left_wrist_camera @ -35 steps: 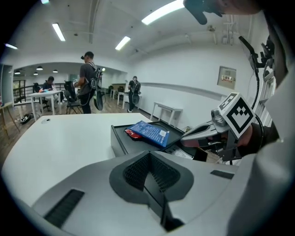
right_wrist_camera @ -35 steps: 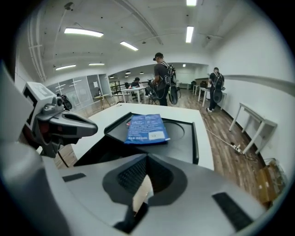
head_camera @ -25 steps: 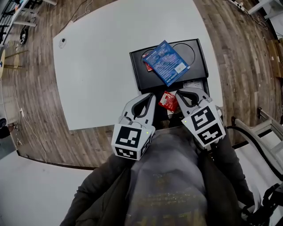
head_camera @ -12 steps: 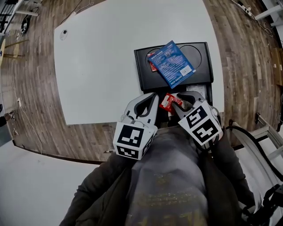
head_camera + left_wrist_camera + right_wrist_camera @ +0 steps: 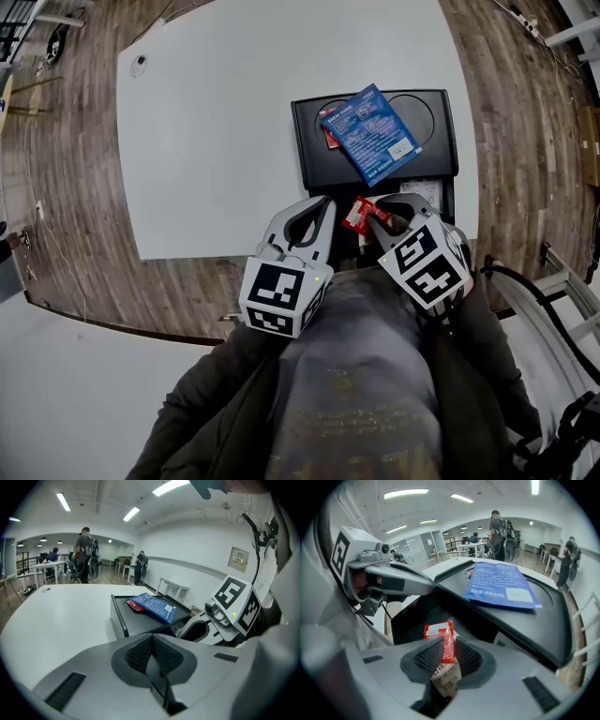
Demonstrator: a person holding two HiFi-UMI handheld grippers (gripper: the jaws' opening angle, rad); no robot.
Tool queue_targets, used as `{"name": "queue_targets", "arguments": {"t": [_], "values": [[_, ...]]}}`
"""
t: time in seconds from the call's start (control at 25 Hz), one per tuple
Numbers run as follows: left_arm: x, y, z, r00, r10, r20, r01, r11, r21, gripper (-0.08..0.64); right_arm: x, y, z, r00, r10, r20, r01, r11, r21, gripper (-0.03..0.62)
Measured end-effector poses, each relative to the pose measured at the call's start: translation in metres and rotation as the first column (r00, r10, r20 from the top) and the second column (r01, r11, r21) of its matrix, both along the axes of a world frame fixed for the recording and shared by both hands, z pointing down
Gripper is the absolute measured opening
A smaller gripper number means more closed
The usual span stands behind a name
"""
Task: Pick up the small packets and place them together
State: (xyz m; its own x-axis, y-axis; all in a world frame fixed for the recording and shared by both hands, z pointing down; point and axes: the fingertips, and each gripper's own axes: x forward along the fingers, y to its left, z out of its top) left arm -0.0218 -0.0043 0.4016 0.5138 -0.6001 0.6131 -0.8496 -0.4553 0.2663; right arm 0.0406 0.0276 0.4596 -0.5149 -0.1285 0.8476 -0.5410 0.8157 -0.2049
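A small red packet (image 5: 442,640) stands on edge between the pads of my right gripper (image 5: 449,648), its pale lower end down in the throat. Those jaws have just been opening, and the pads no longer pinch it. In the head view the red packet (image 5: 356,214) sits at the right gripper's (image 5: 380,208) tips, just in front of the black tray (image 5: 309,159). On the tray lies a large blue packet (image 5: 370,134) over another red packet (image 5: 327,134). My left gripper (image 5: 317,208) hovers beside the right one, shut and empty (image 5: 151,641).
The black tray stands at the near right of a white table (image 5: 216,141), with wooden floor around it. A small object (image 5: 139,64) lies near the table's far left corner. Several people stand by desks far off (image 5: 86,550).
The right gripper has tipped down and swung slightly left, with the red packet staying at its tips. The left gripper has kept its place.
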Motion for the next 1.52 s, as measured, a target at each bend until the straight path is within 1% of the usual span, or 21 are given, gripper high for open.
{"name": "queue_targets", "arguments": {"t": [0.24, 0.28, 0.32, 0.48, 0.68, 0.76, 0.88, 1.04, 1.12, 1.32, 1.52], "values": [[-0.003, 0.003, -0.001, 1.000, 0.001, -0.001, -0.001, 1.000, 0.001, 0.002, 0.000, -0.001, -0.002, 1.000, 0.030, 0.002, -0.030, 0.999, 0.033, 0.060], [-0.003, 0.004, -0.002, 1.000, 0.001, -0.001, -0.001, 1.000, 0.002, 0.002, 0.000, -0.001, -0.003, 0.999, 0.038, 0.003, -0.039, 0.998, 0.043, 0.045], [-0.004, 0.004, -0.002, 1.000, 0.002, -0.002, -0.002, 1.000, 0.003, 0.002, 0.001, -0.002, -0.004, 0.999, 0.047, 0.005, -0.047, 0.997, 0.053, 0.002], [-0.006, 0.007, -0.002, 1.000, 0.006, -0.005, -0.006, 1.000, 0.004, 0.002, 0.002, -0.004, -0.008, 0.997, 0.077, 0.019, -0.078, 0.995, 0.065, 0.002], [-0.007, 0.009, -0.002, 1.000, 0.013, -0.010, -0.013, 1.000, 0.013, 0.002, 0.006, -0.004, -0.017, 0.991, 0.118, 0.062, -0.121, 0.991, 0.049, 0.002], [-0.008, 0.010, -0.004, 1.000, 0.012, -0.012, -0.012, 1.000, 0.016, 0.002, 0.008, -0.002, -0.014, 0.992, 0.113, 0.050, -0.116, 0.992, 0.048, 0.003], [-0.009, 0.010, -0.006, 1.000, 0.011, -0.017, -0.011, 1.000, 0.020, 0.002, 0.007, 0.003, -0.013, 0.996, 0.081, 0.036, -0.082, 0.995, 0.047, 0.003], [-0.014, 0.011, -0.007, 1.000, 0.000, -0.018, 0.001, 1.000, 0.024, 0.002, -0.001, 0.006, -0.021, 0.995, 0.077, 0.069, -0.080, 0.996, 0.038, 0.002], [-0.016, 0.011, -0.007, 1.000, -0.005, -0.019, 0.005, 1.000, 0.028, 0.002, -0.003, 0.005, -0.030, 0.993, 0.079, 0.086, -0.084, 0.995, 0.057, 0.002], [-0.018, 0.012, -0.013, 0.999, -0.004, -0.033, 0.006, 0.999, 0.052, 0.002, -0.006, 0.002, -0.070, 0.990, 0.078, 0.119, -0.095, 0.986, 0.139, 0.002], [-0.015, 0.012, -0.024, 0.998, 0.015, -0.059, -0.009, 0.995, 0.101, 0.002, -0.009, -0.001, -0.098, 0.990, 0.083, 0.118, -0.107, 0.971, 0.213, 0.002]]}}
